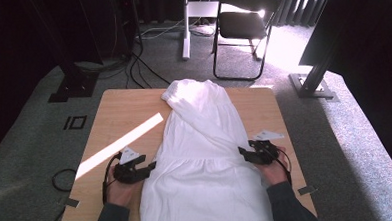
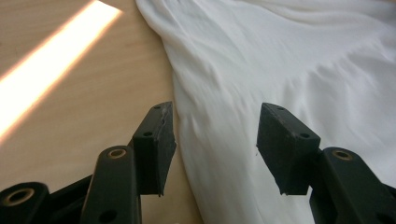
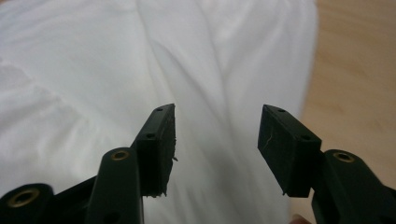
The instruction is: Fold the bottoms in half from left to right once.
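No text, label, brand, number or sign can be read in any of the pictures. A square black outline mark [image 1: 76,122] lies on the floor beside the far left corner of the surface [image 1: 128,106], but it carries no legible characters.

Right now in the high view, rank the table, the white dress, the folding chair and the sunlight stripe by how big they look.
1. Table
2. White dress
3. Folding chair, though it stands farther from the camera, so its real size is unsure
4. Sunlight stripe
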A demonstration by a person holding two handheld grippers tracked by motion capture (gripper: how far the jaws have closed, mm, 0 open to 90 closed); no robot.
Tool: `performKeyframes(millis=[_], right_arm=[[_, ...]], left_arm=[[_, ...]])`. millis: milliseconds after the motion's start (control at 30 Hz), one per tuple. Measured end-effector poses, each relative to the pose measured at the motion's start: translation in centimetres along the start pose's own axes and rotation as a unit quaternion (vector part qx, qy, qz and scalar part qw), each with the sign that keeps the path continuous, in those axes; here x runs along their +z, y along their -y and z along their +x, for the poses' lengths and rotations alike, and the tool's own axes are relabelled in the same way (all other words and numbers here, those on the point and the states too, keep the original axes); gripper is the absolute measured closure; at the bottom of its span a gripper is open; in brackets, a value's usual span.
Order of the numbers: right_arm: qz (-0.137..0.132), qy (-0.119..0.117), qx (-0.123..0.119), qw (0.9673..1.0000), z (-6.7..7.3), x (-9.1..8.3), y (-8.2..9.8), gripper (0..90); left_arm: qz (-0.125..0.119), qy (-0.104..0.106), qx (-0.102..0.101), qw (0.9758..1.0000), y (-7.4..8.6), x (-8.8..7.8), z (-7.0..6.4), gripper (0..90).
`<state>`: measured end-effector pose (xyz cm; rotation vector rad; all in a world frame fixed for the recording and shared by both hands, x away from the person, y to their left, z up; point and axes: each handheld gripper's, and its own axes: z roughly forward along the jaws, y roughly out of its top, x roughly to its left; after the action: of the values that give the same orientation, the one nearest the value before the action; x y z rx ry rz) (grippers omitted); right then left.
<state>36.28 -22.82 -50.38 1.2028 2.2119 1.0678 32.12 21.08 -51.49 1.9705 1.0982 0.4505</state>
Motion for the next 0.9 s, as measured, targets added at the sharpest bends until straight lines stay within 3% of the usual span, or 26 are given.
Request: performKeyframes(millis=[67,100,133,167,200,233,300,333,367,400,433,467,500,533,567,633,700,833,867,900], right_arm=[[0.002,-0.004,-0.013,0.9999,0.3,0.9,-0.8,47.1],[0.015,-0.009,-0.034,0.9993,1.1,3.0,-2.0,47.0],[0.022,-0.015,-0.044,0.9987,1.5,4.1,-2.5,47.0],[0.022,-0.015,-0.044,0.9987,1.5,4.1,-2.5,47.0],[0.028,-0.021,-0.052,0.9981,1.8,5.1,-2.9,45.9],[0.043,-0.013,-0.063,0.997,2.2,7.0,-3.4,45.0],[0.052,-0.013,-0.063,0.9966,2.2,7.8,-3.6,45.4],[0.06,-0.015,-0.063,0.9961,2.1,8.6,-3.7,50.8],[0.074,0.003,-0.066,0.995,2.0,9.1,-3.7,64.2],[0.072,0.029,-0.035,0.9964,1.1,8.9,-3.9,80.3],[0.072,0.029,-0.035,0.9964,1.1,8.9,-3.9,80.3],[0.03,0.041,0.003,0.9987,-0.2,7.0,-4.5,84.3],[0.03,0.041,0.003,0.9987,-0.2,7.0,-4.5,84.3],[0.006,0.066,0.014,0.9977,-1.3,5.5,-4.8,86.5],[0.006,0.066,0.014,0.9977,-1.3,5.5,-4.8,86.5],[-0.007,0.088,0.034,0.9955,-3.1,4.2,-4.7,88.5],[0.008,0.09,0.055,0.9944,-5.2,4.4,-3.7,88.7],[0.04,0.091,0.054,0.9936,-5.8,6.3,-2.2,88.7],[0.053,0.089,0.059,0.9928,-5.9,7.3,-1.5,88.5],[0.053,0.089,0.059,0.9928,-5.9,7.3,-1.5,88.5]], left_arm=[[0.0,0.001,-0.009,1.0,-0.9,1.5,0.5,46.9],[0.003,-0.002,-0.006,1.0,-1.3,2.3,0.7,46.9],[0.007,-0.004,-0.005,1.0,-1.7,3.1,0.8,46.9],[0.008,-0.002,-0.009,0.9999,-2.0,3.8,0.8,46.9],[0.012,-0.001,-0.008,0.9999,-2.3,4.5,0.9,46.9],[0.017,-0.001,-0.004,0.9999,-2.5,5.2,0.8,46.7],[0.031,-0.003,0.006,0.9995,-2.8,6.4,0.5,46.6],[0.038,-0.002,0.009,0.9992,-2.8,6.9,0.3,46.6],[0.044,0.0,0.011,0.999,-2.8,7.3,0.0,46.7],[0.049,0.001,0.012,0.9987,-2.7,7.6,-0.1,46.7],[0.053,0.004,0.011,0.9985,-2.6,7.8,-0.3,46.7],[0.055,0.006,0.014,0.9984,-2.5,7.9,-0.5,46.7],[0.057,0.007,0.016,0.9983,-2.4,8.0,-0.6,46.7],[0.064,0.003,0.022,0.9977,-2.1,8.2,-0.8,47.1],[0.064,0.003,0.022,0.9977,-2.1,8.2,-0.8,47.2],[0.065,0.006,0.019,0.9977,-1.8,8.3,-0.9,47.5],[0.063,0.009,0.017,0.9978,-1.8,8.3,-0.9,47.3],[0.065,0.016,0.02,0.9975,-2.0,8.3,-1.0,46.9],[0.06,0.012,0.019,0.9979,-2.2,8.1,-0.8,45.6],[0.052,0.006,0.018,0.9984,-2.6,7.9,-0.6,45.6]])
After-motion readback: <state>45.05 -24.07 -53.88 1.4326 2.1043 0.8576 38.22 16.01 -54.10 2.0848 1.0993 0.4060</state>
